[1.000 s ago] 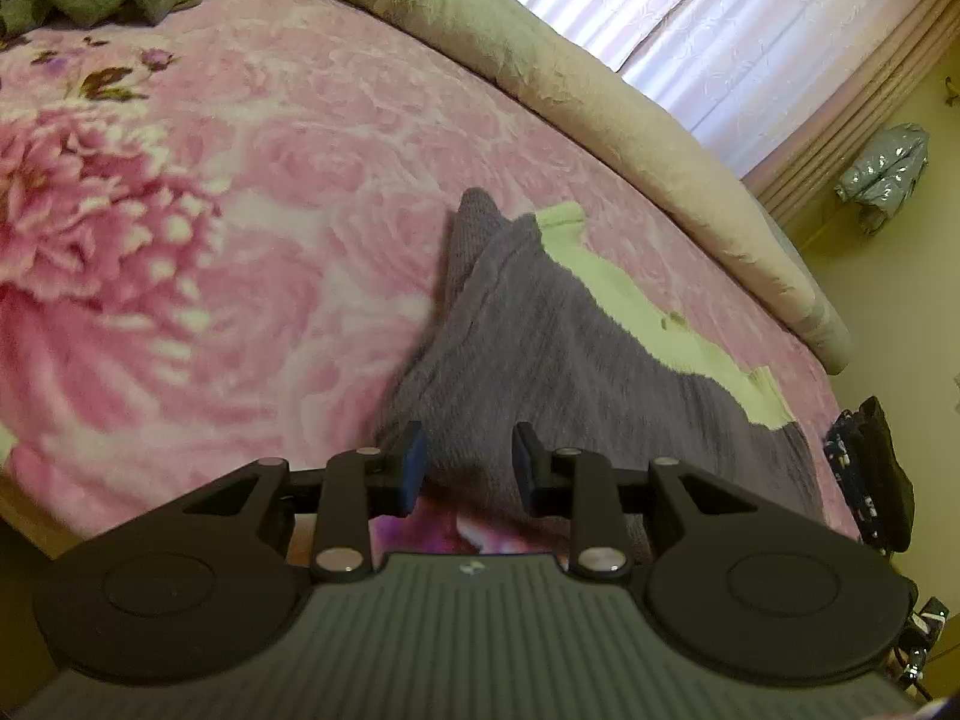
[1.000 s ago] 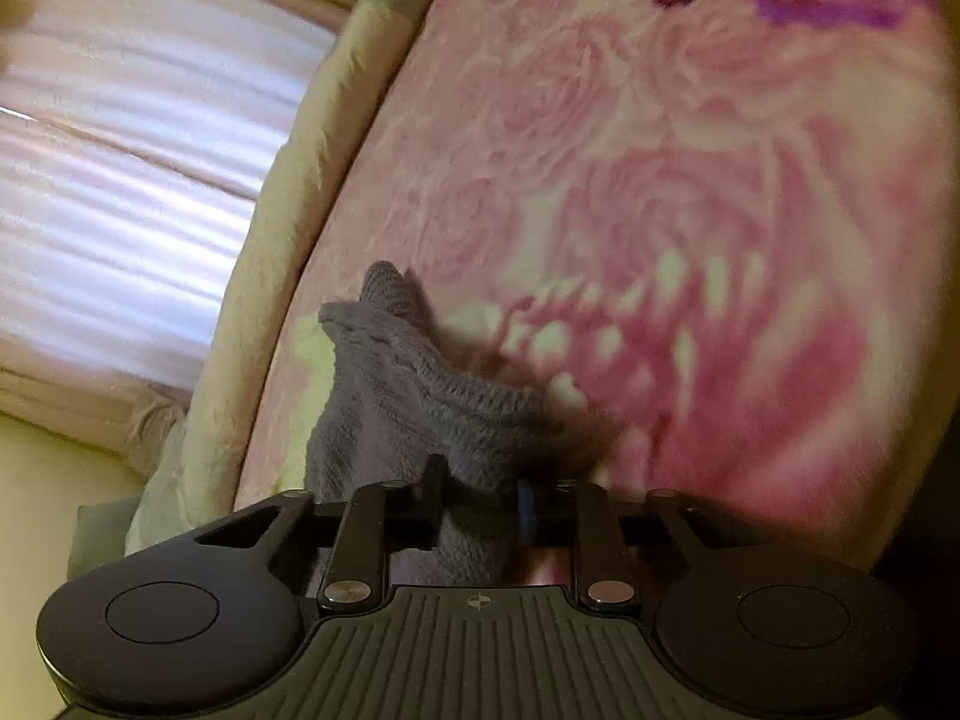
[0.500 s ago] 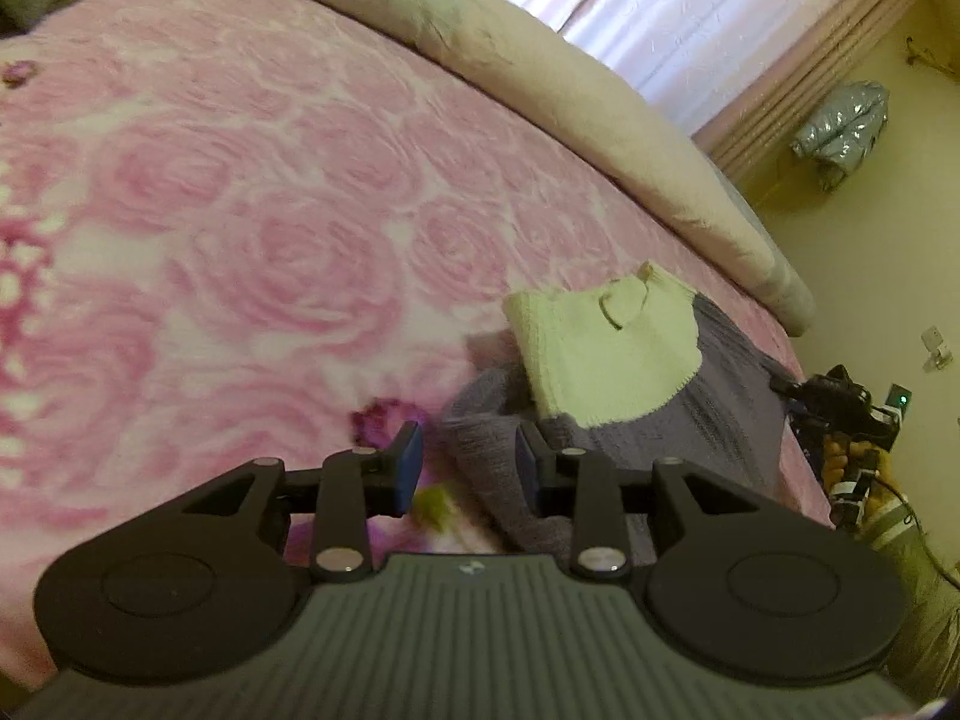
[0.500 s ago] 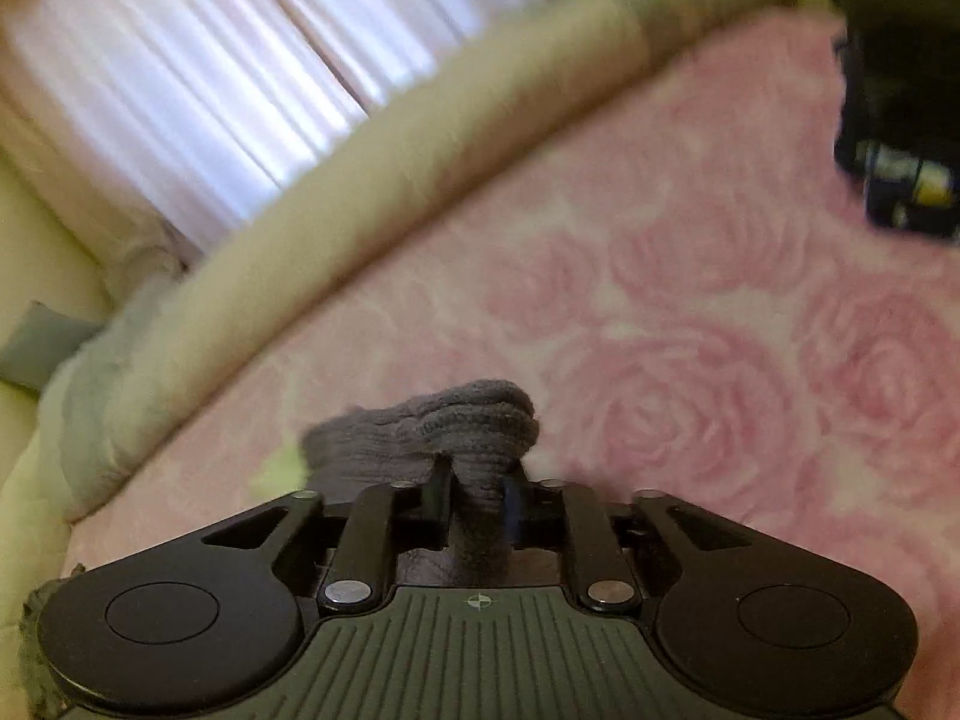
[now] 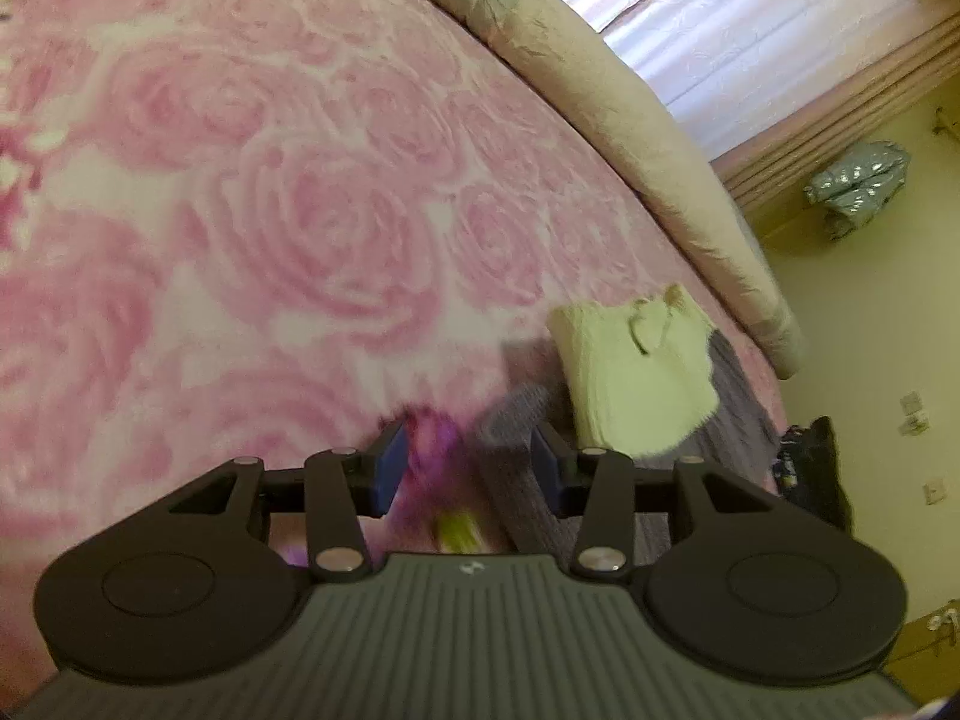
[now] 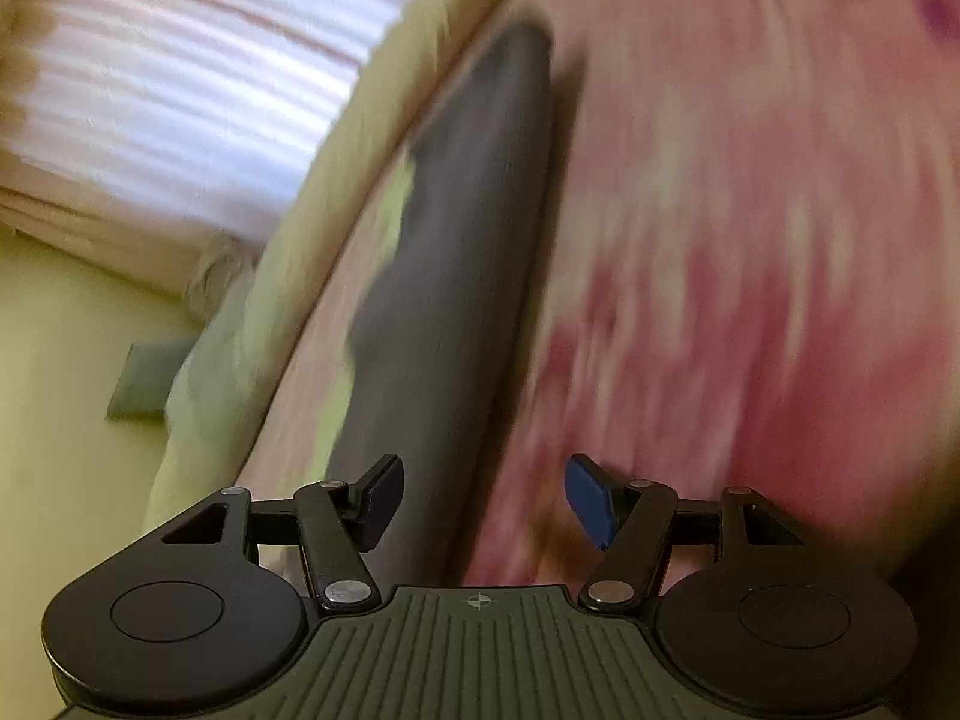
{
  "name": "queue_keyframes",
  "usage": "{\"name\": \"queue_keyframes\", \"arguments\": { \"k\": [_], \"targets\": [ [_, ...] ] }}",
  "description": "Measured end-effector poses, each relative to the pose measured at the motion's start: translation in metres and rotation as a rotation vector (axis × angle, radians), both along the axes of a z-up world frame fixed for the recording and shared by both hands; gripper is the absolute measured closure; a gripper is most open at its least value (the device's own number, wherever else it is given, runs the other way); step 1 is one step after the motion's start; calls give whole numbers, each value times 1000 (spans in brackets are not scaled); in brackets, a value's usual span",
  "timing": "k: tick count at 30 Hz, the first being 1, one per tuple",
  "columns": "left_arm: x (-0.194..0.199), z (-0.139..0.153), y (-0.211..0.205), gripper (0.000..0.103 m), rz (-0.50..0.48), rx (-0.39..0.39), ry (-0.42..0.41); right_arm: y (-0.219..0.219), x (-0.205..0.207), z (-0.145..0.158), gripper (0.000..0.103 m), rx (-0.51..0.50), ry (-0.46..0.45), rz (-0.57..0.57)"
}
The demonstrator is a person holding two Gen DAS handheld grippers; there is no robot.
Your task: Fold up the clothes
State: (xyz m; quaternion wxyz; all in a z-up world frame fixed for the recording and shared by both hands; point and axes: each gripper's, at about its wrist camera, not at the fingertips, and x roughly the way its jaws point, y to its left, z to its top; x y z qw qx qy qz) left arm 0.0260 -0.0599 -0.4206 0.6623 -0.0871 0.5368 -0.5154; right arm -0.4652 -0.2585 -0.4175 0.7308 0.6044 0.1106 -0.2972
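Grey and pale-yellow knitted sweater (image 5: 636, 384) lies on the pink rose-patterned blanket (image 5: 288, 192); left gripper (image 5: 465, 468) and right gripper (image 6: 480, 498) jaws are opening, pressing nothing, grey knit between both

Grey-and-yellow knit sweater (image 5: 636, 378), partly folded, on bed
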Motion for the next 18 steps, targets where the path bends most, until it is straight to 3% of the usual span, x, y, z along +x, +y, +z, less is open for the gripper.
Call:
{"name": "queue_keyframes", "arguments": {
  "k": [4,11,12,13,15,18],
  "targets": [
    [-6,-1,14,63,-23,7,11,40,29,-10,39,75,-48,51],
    [-6,7,35,63,-4,-33,36,47,86,-19,39,104,-56,68],
    [-6,8,37,63,-1,-34,39,46,92,-20,49,101,-46,58],
    [-6,9,39,63,0,-38,42,45,97,-20,79,98,-37,50],
    [-8,12,42,63,-3,-46,49,41,98,-18,88,96,-34,76],
    [-12,18,48,63,-18,-61,50,41,82,0,90,41,-12,121]
  ]
}}
